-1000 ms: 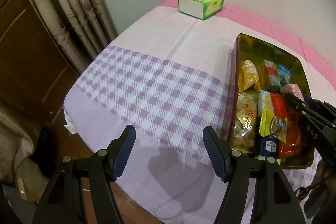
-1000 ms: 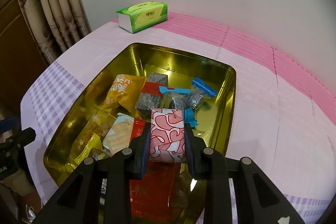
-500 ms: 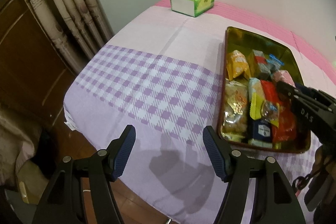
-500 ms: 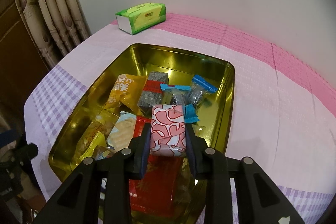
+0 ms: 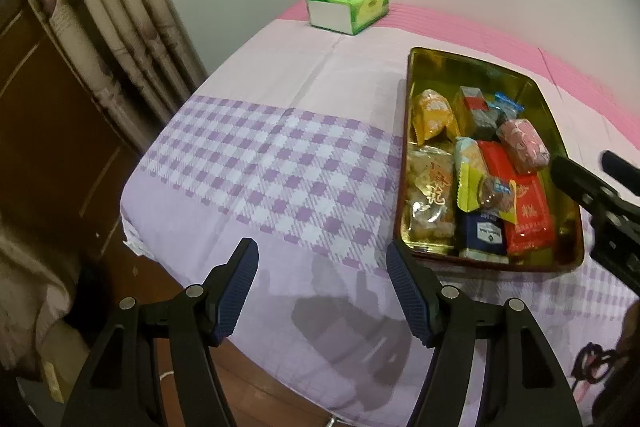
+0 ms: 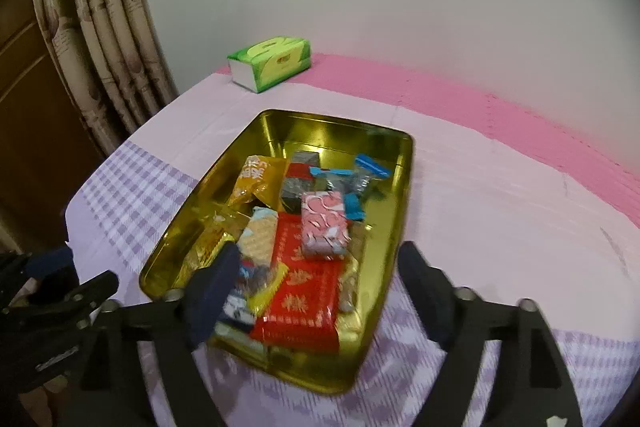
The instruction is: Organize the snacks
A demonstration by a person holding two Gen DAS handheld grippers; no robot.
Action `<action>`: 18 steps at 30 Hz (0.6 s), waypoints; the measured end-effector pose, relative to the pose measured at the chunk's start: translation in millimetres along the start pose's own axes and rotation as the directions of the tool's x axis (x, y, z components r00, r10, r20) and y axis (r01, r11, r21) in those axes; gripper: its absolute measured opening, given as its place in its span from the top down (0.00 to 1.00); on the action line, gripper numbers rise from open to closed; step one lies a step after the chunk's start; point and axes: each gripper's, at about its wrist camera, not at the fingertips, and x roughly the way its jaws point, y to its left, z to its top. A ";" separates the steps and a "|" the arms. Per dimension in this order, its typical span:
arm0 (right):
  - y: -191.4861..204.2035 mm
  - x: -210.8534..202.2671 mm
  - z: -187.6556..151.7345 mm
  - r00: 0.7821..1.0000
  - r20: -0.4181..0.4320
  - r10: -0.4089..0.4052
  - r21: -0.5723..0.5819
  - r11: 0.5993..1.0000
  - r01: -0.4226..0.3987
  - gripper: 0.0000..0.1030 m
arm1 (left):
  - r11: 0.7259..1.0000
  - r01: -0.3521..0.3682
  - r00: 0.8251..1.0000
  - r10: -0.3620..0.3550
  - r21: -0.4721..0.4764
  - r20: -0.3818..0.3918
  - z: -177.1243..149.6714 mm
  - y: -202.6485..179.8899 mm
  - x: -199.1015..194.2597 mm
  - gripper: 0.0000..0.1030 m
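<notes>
Now pink snack lies lengthwise (tray).

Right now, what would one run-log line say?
right gripper: jaws opening, nothing between | pink patterned snack pack: lying in gold tin tray | left gripper: open, empty, over checked cloth

Right claw opening, empty; pink packet in gold tin.

Glossy gold metal tin; matt checked cloth; shiny plastic wrappers.
</notes>
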 end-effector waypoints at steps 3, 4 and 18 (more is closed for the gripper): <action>-3.5 -13.3 -8.3 1.000 0.006 -0.015 0.024 1.000 0.015 0.12 | 1.000 0.000 1.000 0.000 0.031 0.010 -1.2 -6.9 -3.4 0.35; -4.5 -15.7 -10.7 1.000 0.004 -0.018 0.031 0.999 0.018 0.10 | 0.999 0.000 1.000 -0.001 0.037 0.011 -1.2 -9.0 -4.2 0.35; 0.1 -20.8 -46.0 0.997 -0.038 -0.072 -0.035 0.997 0.071 0.10 | 0.997 0.032 0.999 -0.033 0.075 0.019 -2.9 -28.2 -10.2 0.35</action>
